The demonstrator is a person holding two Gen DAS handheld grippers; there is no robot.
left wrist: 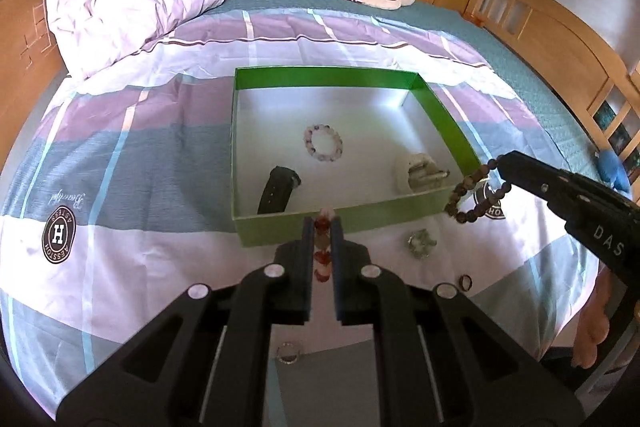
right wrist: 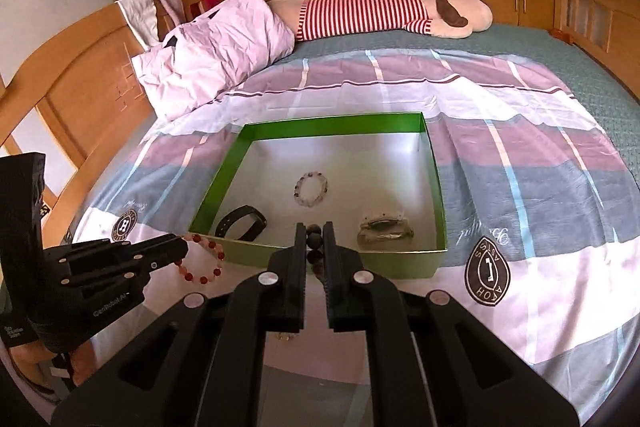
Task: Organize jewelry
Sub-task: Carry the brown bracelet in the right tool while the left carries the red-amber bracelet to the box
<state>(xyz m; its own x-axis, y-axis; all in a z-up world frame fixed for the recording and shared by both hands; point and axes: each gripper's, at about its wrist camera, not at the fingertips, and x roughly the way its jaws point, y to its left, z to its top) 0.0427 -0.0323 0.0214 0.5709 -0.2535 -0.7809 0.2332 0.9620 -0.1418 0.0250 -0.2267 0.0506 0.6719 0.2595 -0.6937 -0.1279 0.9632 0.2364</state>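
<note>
Red bead bracelet [left wrist: 323,247] is pinched between the pads of the left gripper [left wrist: 322,227], hanging just short of the near wall of the green box [left wrist: 360,77], not yet over it. Brown bead bracelet [left wrist: 476,193] is clamped in the right gripper [left wrist: 500,163], dangling as an open loop at the box's near right corner, outside the wall.

Box sits mid-bed on the striped bedsheet [left wrist: 160,115]. Already inside: pale bead bracelet [left wrist: 324,143] at centre, black band [left wrist: 276,189] by the near left corner, pale clasp piece [left wrist: 420,171] by the near right corner. Still loose on the sheet before the near wall: a clear crystal piece [left wrist: 420,243], a small dark ring [left wrist: 466,283], and a ring [left wrist: 288,353] under the left gripper.

Risks, as judged: either loop could catch the near wall on the way in and tip or shift the light box; an early release would drop beads outside it; both grippers converge on the same wall and could collide.

View differences: the right wrist view shows the red bracelet as a full loop; the left wrist view shows only beads between the pads. The loose pieces show clearly only in the left wrist view.
</note>
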